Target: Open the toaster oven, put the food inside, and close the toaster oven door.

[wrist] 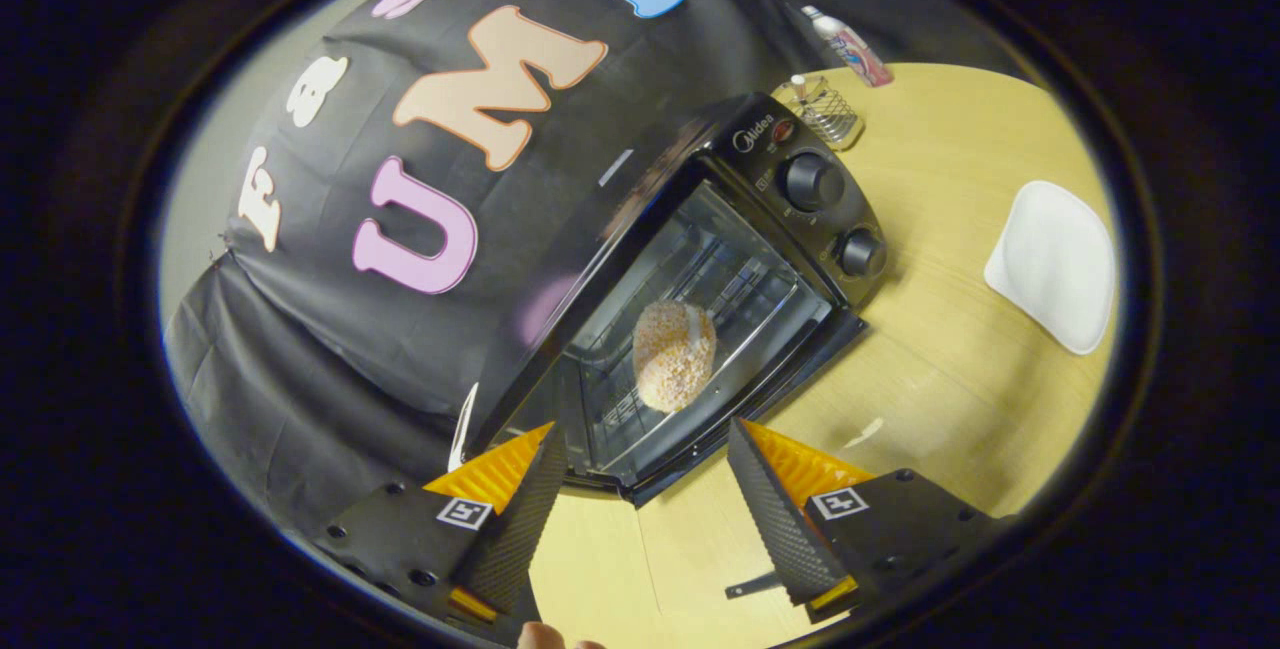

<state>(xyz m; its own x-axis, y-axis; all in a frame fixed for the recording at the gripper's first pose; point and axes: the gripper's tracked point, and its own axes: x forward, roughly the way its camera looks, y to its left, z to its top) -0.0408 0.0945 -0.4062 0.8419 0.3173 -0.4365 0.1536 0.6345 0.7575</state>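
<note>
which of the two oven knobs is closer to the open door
The lower knob on the toaster oven control panel: it sits next to the corner where the open door hinges. The other knob sits beyond it, toward the wire basket. The gripper is open, holding nothing.

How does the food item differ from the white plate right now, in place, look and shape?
The food item sits on the rack inside the open toaster oven, just beyond the open hand-held gripper; the white plate lies out on the wooden table, beside the oven. The food is rounded, speckled orange and bumpy; the plate is flat, smooth and plain white. Neither is touched by the fingers.
</note>
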